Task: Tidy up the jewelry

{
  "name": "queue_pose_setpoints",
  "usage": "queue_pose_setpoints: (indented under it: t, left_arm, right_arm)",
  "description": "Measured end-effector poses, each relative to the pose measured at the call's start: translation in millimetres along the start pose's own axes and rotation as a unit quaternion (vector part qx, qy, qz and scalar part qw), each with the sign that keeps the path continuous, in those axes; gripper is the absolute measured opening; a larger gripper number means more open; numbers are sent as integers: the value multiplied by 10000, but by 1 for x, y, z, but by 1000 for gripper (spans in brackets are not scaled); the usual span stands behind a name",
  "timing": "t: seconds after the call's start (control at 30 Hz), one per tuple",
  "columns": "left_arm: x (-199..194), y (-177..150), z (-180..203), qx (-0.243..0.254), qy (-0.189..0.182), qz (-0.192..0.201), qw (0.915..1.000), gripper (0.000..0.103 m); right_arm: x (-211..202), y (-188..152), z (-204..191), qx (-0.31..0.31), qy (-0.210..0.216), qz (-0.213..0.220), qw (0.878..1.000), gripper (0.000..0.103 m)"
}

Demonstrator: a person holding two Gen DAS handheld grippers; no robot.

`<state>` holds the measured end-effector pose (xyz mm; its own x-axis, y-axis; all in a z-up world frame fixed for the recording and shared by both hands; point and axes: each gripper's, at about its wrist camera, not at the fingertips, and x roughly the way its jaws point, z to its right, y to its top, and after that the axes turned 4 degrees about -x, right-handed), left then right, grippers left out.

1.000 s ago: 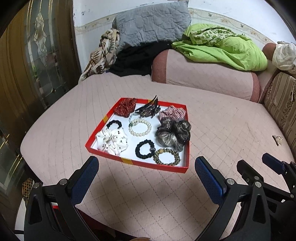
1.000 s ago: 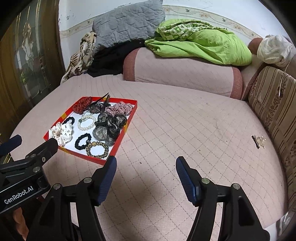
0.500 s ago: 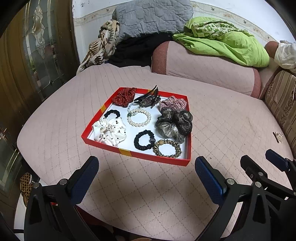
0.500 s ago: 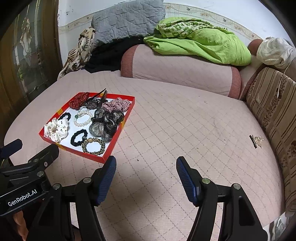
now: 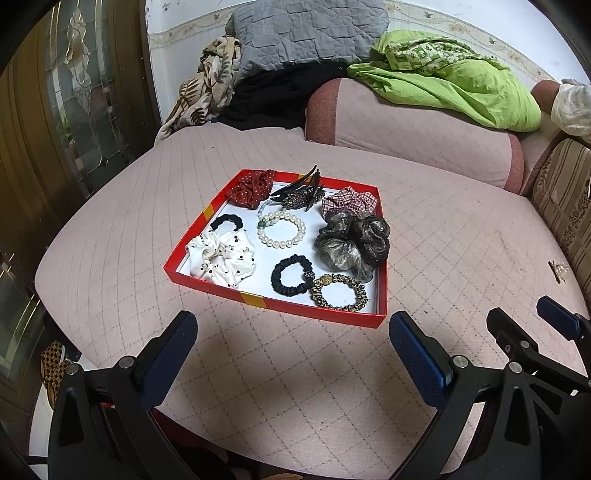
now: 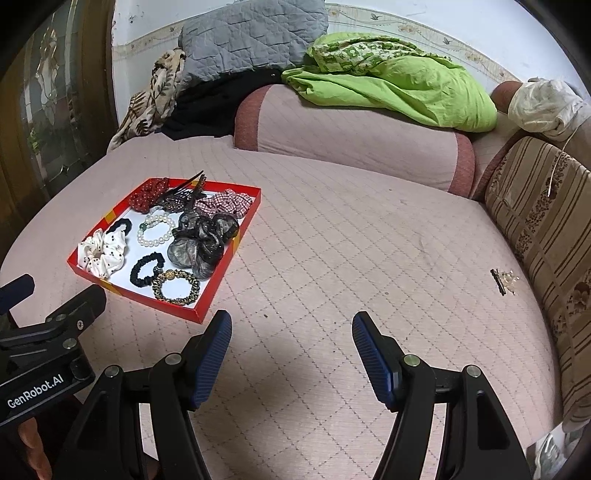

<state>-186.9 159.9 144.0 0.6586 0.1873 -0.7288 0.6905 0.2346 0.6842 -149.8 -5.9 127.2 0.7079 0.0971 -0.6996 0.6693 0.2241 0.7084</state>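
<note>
Pink quilted bed [image 5: 332, 387], grey pillow [image 5: 306, 33], green blanket [image 6: 399, 88], striped cushion [image 6: 546, 229]

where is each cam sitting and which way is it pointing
Left wrist: rides on the left gripper, low over the pink bed, facing the red tray dead ahead; its open blue fingers show, with the right gripper at the right edge.
Right wrist: rides on the right gripper, facing the bare bed with the tray off to the left; its open fingers and the left gripper show.
Shared: tray, green blanket, small hair clip.
</note>
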Motion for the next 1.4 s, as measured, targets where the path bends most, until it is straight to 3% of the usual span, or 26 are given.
queue_pose_setpoints:
  t: [1.4]
  left_arm:
    - [19, -6, -13, -190, -34, -365, 9991, 103]
  right_arm:
    - [5, -6, -6, -178, -105, -89, 9997, 77]
